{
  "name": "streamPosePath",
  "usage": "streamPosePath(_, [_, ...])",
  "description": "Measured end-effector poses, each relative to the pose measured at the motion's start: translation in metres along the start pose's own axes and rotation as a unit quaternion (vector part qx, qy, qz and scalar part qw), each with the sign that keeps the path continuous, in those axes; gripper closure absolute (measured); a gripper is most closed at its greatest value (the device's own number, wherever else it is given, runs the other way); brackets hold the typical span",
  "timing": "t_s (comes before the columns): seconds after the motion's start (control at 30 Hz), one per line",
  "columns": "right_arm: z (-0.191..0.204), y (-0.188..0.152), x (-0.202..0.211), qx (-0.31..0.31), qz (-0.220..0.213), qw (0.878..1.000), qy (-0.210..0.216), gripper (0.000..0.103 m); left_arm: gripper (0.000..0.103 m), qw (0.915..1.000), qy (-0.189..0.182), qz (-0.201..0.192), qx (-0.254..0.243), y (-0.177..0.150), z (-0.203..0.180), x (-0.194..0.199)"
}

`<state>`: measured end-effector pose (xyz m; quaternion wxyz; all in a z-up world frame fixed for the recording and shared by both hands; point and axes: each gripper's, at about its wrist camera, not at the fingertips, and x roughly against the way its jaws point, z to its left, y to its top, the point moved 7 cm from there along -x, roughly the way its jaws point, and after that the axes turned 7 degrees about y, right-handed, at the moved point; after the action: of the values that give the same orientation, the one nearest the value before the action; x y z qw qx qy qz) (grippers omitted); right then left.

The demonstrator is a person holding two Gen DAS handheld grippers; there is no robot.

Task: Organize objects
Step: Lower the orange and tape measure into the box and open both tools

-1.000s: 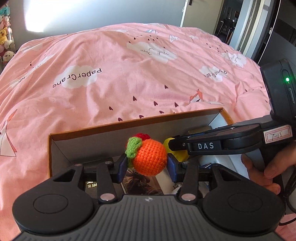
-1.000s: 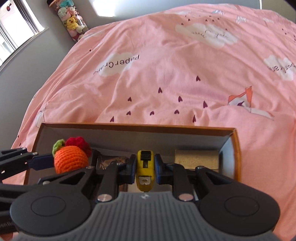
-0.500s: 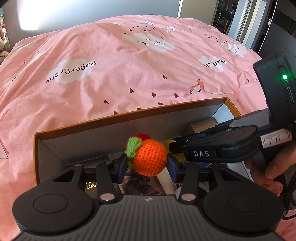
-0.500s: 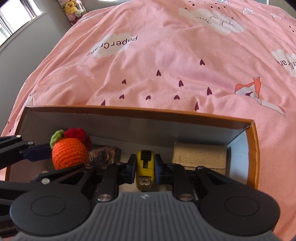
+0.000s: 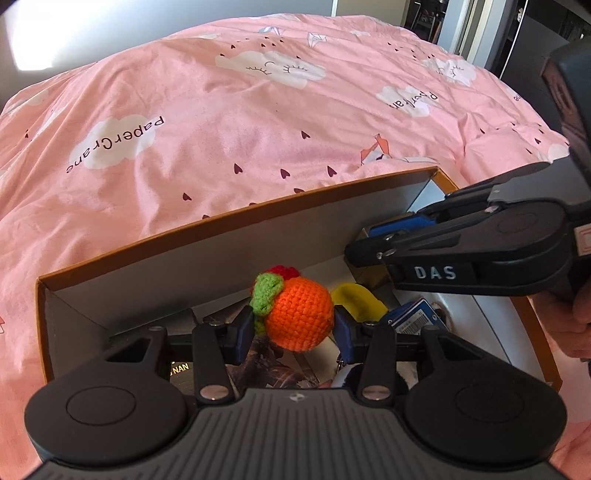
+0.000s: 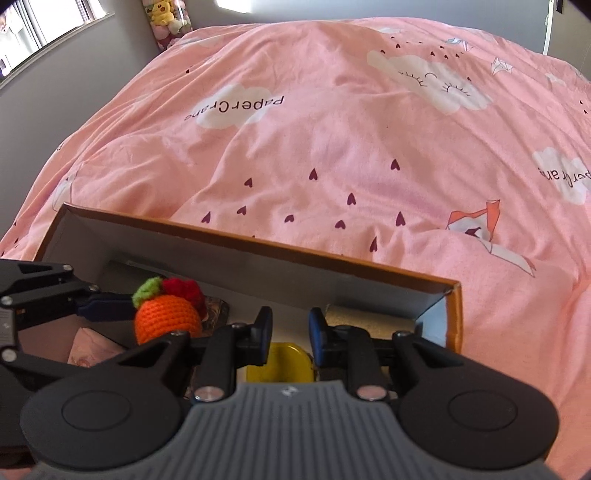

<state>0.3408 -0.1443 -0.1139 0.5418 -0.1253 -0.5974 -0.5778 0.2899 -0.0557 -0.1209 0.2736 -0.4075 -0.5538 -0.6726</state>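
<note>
An orange-rimmed cardboard box (image 5: 221, 221) lies on the pink bedcover. My left gripper (image 5: 295, 326) is shut on a crocheted orange (image 5: 299, 317) with a green leaf and red tuft, held just above the box floor. The orange (image 6: 166, 323) also shows at the left of the right wrist view, with the left gripper's blue finger (image 6: 107, 306) beside it. My right gripper (image 6: 290, 328) hangs over the box with its jaws opening. A yellow tape measure (image 6: 280, 363) lies under it on the box floor, clear of the pads. In the left wrist view the tape measure (image 5: 356, 301) shows behind the orange.
Inside the box lie a tan block (image 6: 365, 317) at the right end, a blue carton (image 5: 413, 317) and a dark picture card (image 5: 277, 365). A hand (image 5: 569, 325) holds the right gripper (image 5: 373, 243). The pink bedcover (image 6: 332, 129) spreads beyond the box; soft toys (image 6: 166, 18) stand by the wall.
The right gripper's jaws have parted and let go of the yellow tape measure, which now lies lower in the box. The left gripper has sunk slightly with the orange still in it.
</note>
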Motion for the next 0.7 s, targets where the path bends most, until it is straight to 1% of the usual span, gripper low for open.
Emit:
streamPosePath(0.2, [-0.004, -0.003, 0.016, 0.000, -0.010, 1.000, -0.003, 0.079, 0.052, 0.9998, -0.016, 0.010, 0.000, 0.009, -0.006, -0.009])
streamPosePath(0.3, [-0.003, -0.005, 0.021, 0.006, -0.012, 1.000, -0.001, 0.079, 0.052, 0.9999, -0.006, 0.013, -0.009, 0.013, -0.010, -0.016])
streamPosePath(0.4, [-0.003, -0.007, 0.022, 0.013, -0.013, 1.000, -0.004, 0.079, 0.052, 0.9997, -0.004, 0.021, -0.011, 0.014, -0.012, -0.022])
streamPosePath(0.7, [-0.008, -0.013, 0.024, 0.007, -0.011, 1.000, -0.001, 0.079, 0.051, 0.9995, 0.005, 0.030, -0.010, 0.012, -0.013, -0.031])
